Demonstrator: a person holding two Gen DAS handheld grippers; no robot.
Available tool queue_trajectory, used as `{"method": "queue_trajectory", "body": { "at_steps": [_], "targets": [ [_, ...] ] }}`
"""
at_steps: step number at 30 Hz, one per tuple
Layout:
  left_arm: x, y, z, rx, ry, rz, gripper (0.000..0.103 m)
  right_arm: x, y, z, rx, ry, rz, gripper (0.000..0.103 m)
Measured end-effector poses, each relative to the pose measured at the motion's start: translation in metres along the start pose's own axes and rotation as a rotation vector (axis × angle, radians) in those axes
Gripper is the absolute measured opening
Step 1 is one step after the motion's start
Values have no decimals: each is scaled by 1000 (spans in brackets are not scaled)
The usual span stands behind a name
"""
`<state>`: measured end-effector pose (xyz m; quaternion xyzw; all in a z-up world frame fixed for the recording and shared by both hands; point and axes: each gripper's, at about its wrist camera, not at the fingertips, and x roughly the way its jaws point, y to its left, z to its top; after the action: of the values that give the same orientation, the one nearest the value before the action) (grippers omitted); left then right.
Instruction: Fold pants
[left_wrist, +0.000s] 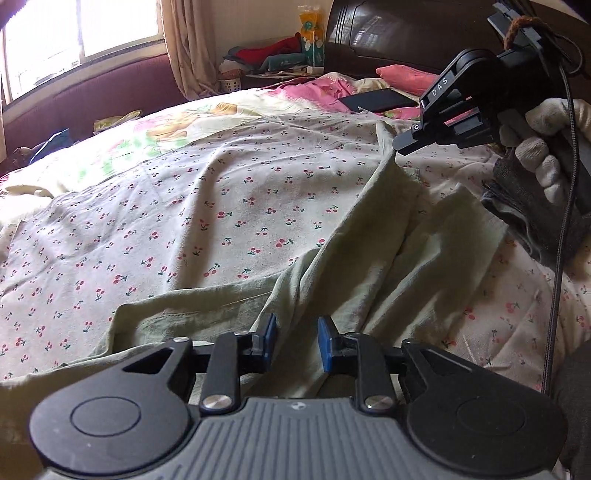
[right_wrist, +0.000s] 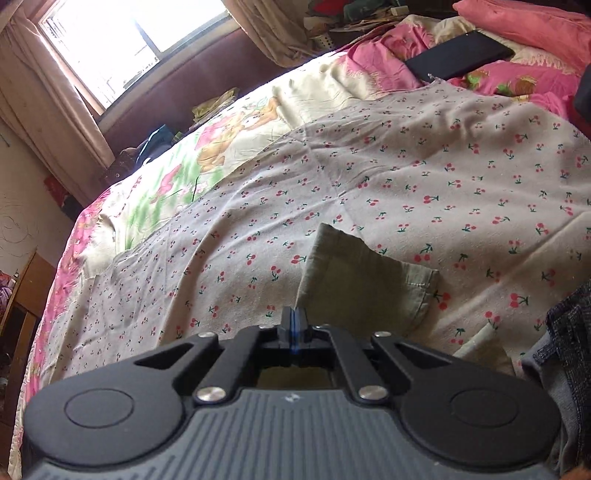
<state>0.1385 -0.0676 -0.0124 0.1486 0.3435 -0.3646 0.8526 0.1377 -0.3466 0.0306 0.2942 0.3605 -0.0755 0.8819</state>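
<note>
On cherry sheet (left_wrist: 221, 206): one pants (left_wrist: 369, 258); right gripper (right_wrist: 293, 325) pinching hem (apparently), left gripper (left_wrist: 295, 343) spread

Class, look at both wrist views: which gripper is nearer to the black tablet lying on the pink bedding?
Right. The right gripper pinches the pants a short way before the black tablet; the left gripper hangs at the pants' near end.

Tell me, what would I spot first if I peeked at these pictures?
Probably the pale green pants lying rumpled across the cherry-print sheet in the middle of the bed. The right gripper is pinched shut on one edge of them and lifts it, while the left gripper hangs over the cloth near the front with a gap between its blue pads. Far back, by the pink pillow, lies a flat black thing.
</note>
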Motion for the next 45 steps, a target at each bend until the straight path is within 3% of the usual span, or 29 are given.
{"method": "queue_trajectory", "body": {
  "at_steps": [7, 10, 15, 16, 19, 21, 22, 23, 24, 27, 28, 31, 35, 40, 42, 45],
  "targets": [
    [-14, -16, -5, 31, -30, -38, 38, -69, -27, -25, 69, -93, 69, 0],
    [-17, -22, -8, 38, -30, -54, 38, -94, -47, -43, 121, -129, 51, 0],
    [-9, -36, -12, 75, 0, -62, 38, -77, -93, -72, 243, -62, -28, 3],
    [-8, -39, -11, 85, 2, -62, 38, -72, -99, -75, 273, -52, -21, 8],
    [-3, -43, -5, 110, -4, -57, 38, -62, -107, -77, 351, -74, 53, 9],
    [0, -44, -2, 111, -6, -56, 38, -51, -108, -72, 389, -82, 89, 19],
    [2, -44, -1, 107, -8, -56, 38, -44, -109, -69, 404, -79, 92, 35],
    [2, -44, 0, 104, -8, -54, 38, -38, -110, -66, 416, -79, 94, 45],
    [3, -43, 0, 103, -9, -52, 38, -30, -112, -64, 434, -83, 98, 45],
    [2, -39, -2, 97, -4, -42, 38, -13, -116, -61, 481, -88, 118, 45],
    [2, -38, -3, 95, 1, -37, 38, -9, -115, -59, 475, -102, 110, 41],
    [2, -34, -6, 85, 13, -25, 38, 2, -114, -53, 479, -85, 87, 3],
    [-6, -28, -5, 77, 0, -4, 38, -12, -93, -36, 436, -125, 144, 3],
    [-25, -21, 0, 71, -46, 12, 41, -79, -55, -12, 339, -283, 356, 3],
    [-28, -20, -2, 59, -51, -2, 44, -97, -56, -22, 293, -318, 349, 3],
    [-19, -24, -9, 51, -13, -29, 44, -79, -89, -49, 314, -216, 173, 3]
  ]
}}
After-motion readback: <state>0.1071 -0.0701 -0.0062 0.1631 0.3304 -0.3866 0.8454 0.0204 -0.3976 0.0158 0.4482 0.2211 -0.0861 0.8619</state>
